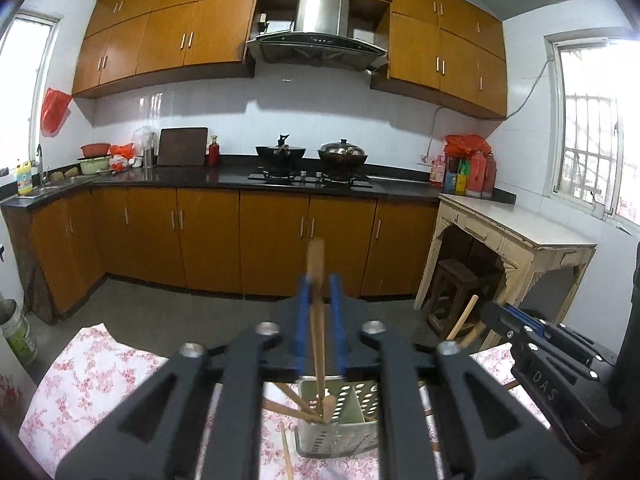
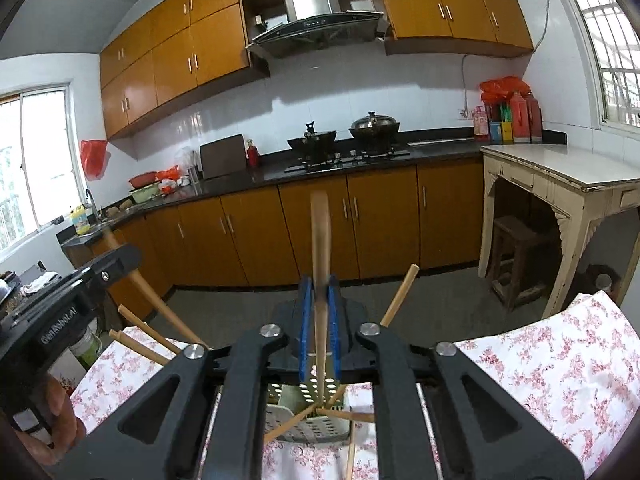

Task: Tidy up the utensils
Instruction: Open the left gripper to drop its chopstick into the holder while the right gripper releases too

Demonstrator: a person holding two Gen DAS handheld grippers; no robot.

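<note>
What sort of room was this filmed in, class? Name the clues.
A home kitchen, most likely. A range hood hangs over a gas stove with two pots, wooden cabinets line the wall, and a sink sits by the window.

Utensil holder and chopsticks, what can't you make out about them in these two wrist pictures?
- Utensil holder: in both views the gripper frames cover its sides, so its compartments cannot be counted.
- Left gripper: the top of its chopstick is motion-blurred.
- Right gripper: its chopstick is blurred too.
- Loose chopsticks: partly hidden behind the left gripper, number uncertain.
</note>
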